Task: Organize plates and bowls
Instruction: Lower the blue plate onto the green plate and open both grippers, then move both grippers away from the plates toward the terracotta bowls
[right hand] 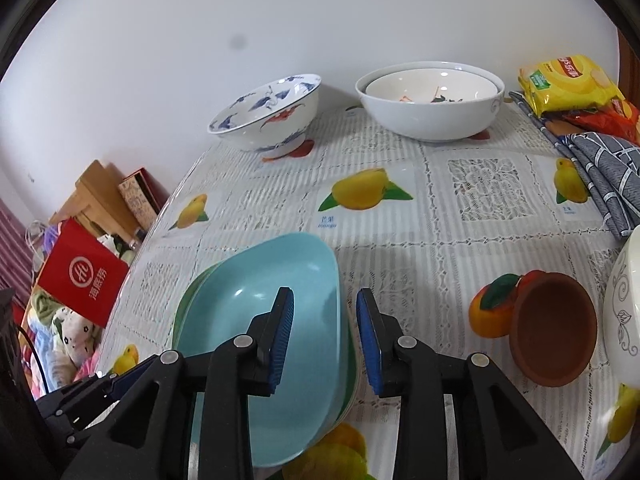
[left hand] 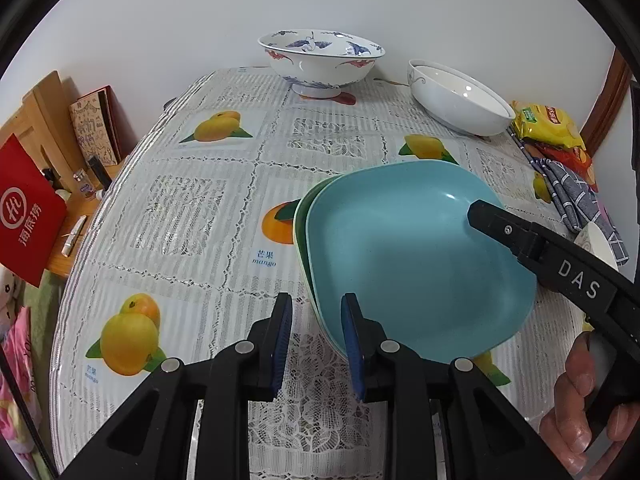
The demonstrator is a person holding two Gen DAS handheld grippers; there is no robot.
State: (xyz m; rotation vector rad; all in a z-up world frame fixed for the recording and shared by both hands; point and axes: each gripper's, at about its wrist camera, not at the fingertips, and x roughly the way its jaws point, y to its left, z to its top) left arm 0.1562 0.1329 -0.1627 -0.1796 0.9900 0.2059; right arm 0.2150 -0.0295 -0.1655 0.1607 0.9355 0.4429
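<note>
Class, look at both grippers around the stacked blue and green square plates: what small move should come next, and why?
Probably lift both grippers clear. The blue square plate already sits nested on the green plate, and the left gripper and right gripper straddle its rims with open jaws.

Left gripper [left hand: 316,340]: black angular plastic frame, round silver rivets, ribbed blue pads [left hand: 353,344]. Right gripper [right hand: 325,338]: same black frame, silver rivets, blue pads [right hand: 370,344]; white "DAS" lettering and one small screw along its side.

Open tablecloth [left hand: 224,216] left of stacked plates [left hand: 400,260]; bowls [left hand: 320,60] block the far edge.
</note>
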